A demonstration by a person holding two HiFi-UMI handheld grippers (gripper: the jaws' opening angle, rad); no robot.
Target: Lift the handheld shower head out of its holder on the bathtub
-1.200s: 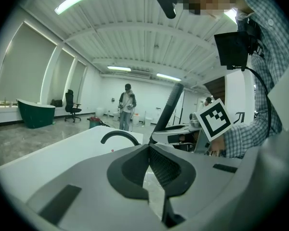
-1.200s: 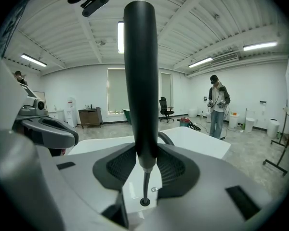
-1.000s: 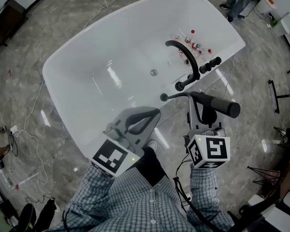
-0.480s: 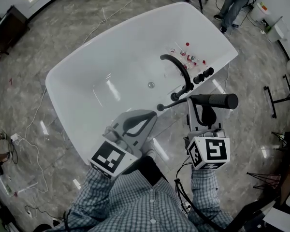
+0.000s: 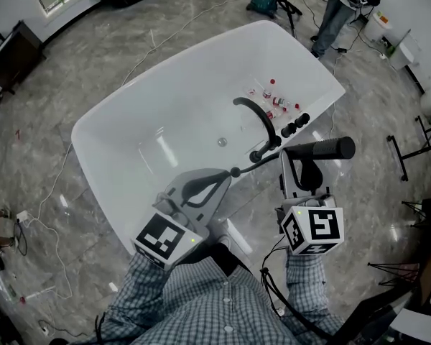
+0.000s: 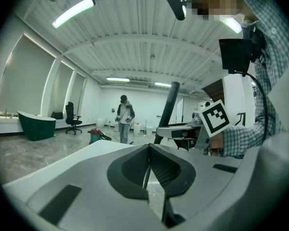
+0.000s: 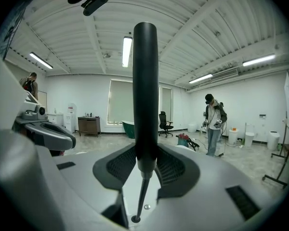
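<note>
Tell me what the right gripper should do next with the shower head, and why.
Probably lift the shower head straight up and away from the faucet. The right gripper has its fingers clamped on the handle, but in the head view the thin tip lies close to the faucet base, so it may not be clear.

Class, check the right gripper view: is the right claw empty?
No: the right claw is shut on the black shower head handle, which stands upright between its jaws.
</note>
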